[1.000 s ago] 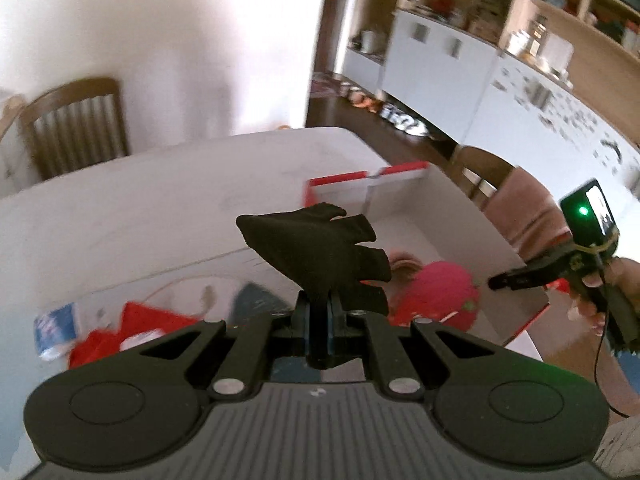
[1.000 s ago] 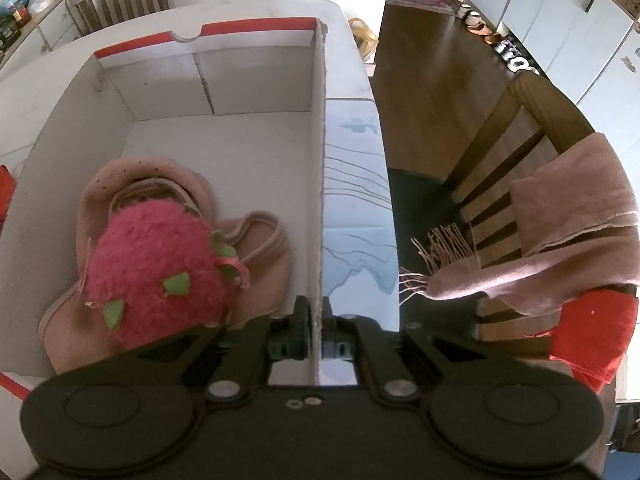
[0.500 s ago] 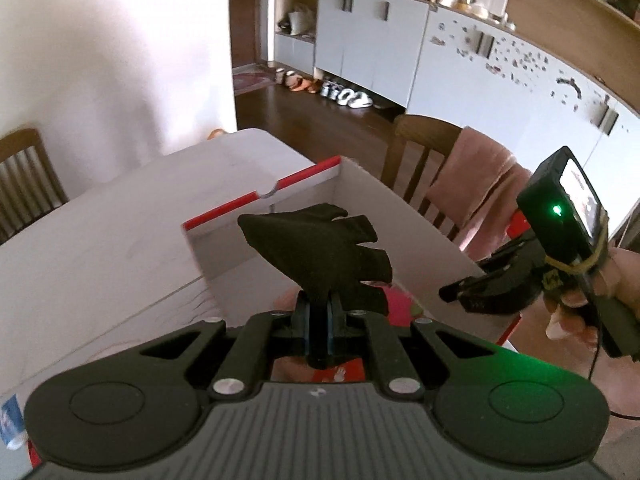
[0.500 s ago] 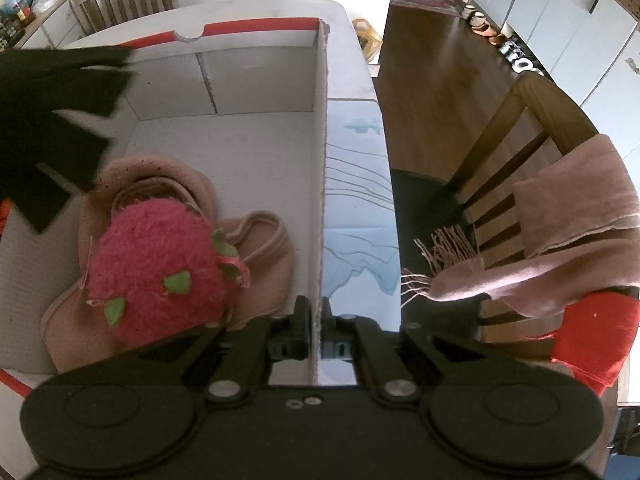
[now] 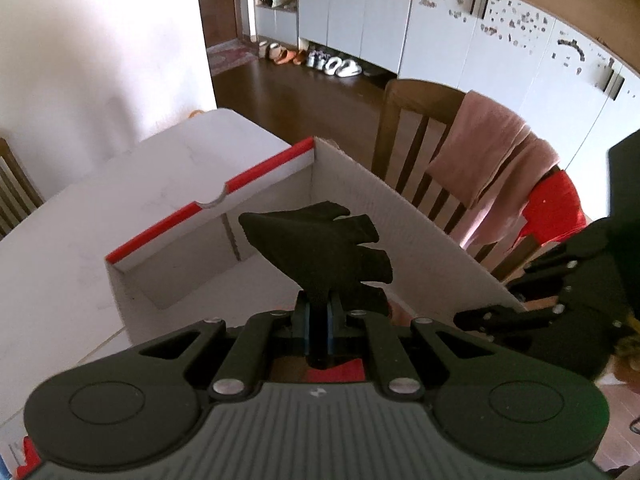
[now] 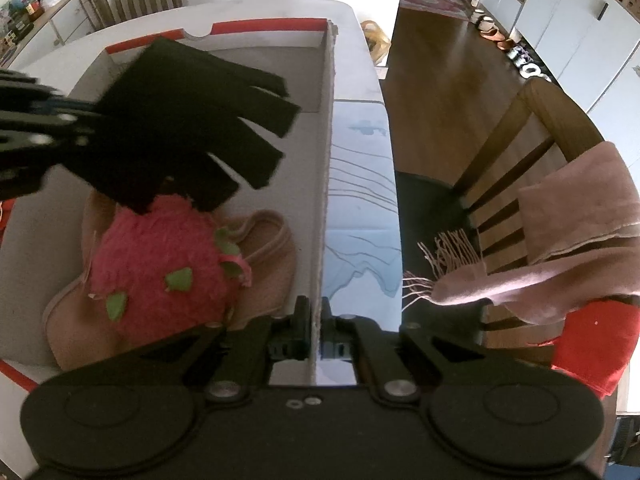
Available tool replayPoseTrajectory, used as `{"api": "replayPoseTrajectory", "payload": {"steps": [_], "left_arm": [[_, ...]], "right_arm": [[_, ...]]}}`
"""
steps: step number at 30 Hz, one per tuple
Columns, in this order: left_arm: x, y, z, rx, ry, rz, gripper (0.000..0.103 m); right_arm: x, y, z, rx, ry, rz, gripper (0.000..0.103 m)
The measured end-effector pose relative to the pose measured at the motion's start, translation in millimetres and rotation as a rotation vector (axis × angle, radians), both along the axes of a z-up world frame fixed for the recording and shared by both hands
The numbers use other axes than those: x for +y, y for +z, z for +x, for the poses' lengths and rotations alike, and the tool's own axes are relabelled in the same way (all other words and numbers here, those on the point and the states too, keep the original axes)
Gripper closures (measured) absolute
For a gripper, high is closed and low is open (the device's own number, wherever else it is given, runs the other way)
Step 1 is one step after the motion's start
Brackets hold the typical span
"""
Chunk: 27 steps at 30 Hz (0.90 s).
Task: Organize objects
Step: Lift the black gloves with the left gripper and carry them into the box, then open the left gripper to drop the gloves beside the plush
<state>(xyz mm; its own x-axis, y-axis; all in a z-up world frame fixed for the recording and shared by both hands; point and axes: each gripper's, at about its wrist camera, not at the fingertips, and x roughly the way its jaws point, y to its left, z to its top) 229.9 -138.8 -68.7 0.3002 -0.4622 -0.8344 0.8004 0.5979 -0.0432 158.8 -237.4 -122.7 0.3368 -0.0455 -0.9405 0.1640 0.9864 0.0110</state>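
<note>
My left gripper [image 5: 318, 312] is shut on a black fingerless glove [image 5: 320, 246] and holds it over the open white cardboard box [image 5: 420, 240] with red-edged rim. The glove [image 6: 188, 128] also shows in the right wrist view, hanging above a pink fuzzy strawberry toy [image 6: 160, 264] and a beige cloth bag [image 6: 268, 264] inside the box. My right gripper [image 6: 316, 320] is shut on the box's right wall [image 6: 326, 184], pinching its top edge.
The box sits on a white table [image 5: 60, 240]. A wooden chair [image 6: 520, 152] draped with a pink scarf [image 6: 568, 232] and a red cloth [image 6: 596, 344] stands just right of the table. Cabinets and shoes lie farther back.
My left gripper has carried the black glove rightward and over the box, so it now hangs above the strawberry toy. My right gripper has stayed clamped on the box wall.
</note>
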Motion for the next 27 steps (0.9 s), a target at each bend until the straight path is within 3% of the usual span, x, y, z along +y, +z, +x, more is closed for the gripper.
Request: {"api": "replayPoseTrajectory", "payload": {"steps": [10, 21, 24, 27], "left_arm": [[-26.0, -30.6, 16.6, 0.049, 0.011, 0.08, 0.096], [-23.4, -45.8, 27.2, 0.106, 0.06, 0.13, 0.094], [-19.4, -44.0, 25.8, 0.099, 0.071, 0.131, 0.085], [-20.2, -42.3, 22.7, 0.091, 0.071, 0.126, 0.062]], "right_arm": [[-3.5, 0.3, 0.1, -0.001, 0.009, 0.019, 0.101], [-2.6, -1.0, -0.7, -0.004, 0.011, 0.014, 0.101], [-1.5, -0.9, -0.4, -0.002, 0.012, 0.009, 0.101], [-0.6, -0.9, -0.5, -0.002, 0.011, 0.004, 0.101]]}}
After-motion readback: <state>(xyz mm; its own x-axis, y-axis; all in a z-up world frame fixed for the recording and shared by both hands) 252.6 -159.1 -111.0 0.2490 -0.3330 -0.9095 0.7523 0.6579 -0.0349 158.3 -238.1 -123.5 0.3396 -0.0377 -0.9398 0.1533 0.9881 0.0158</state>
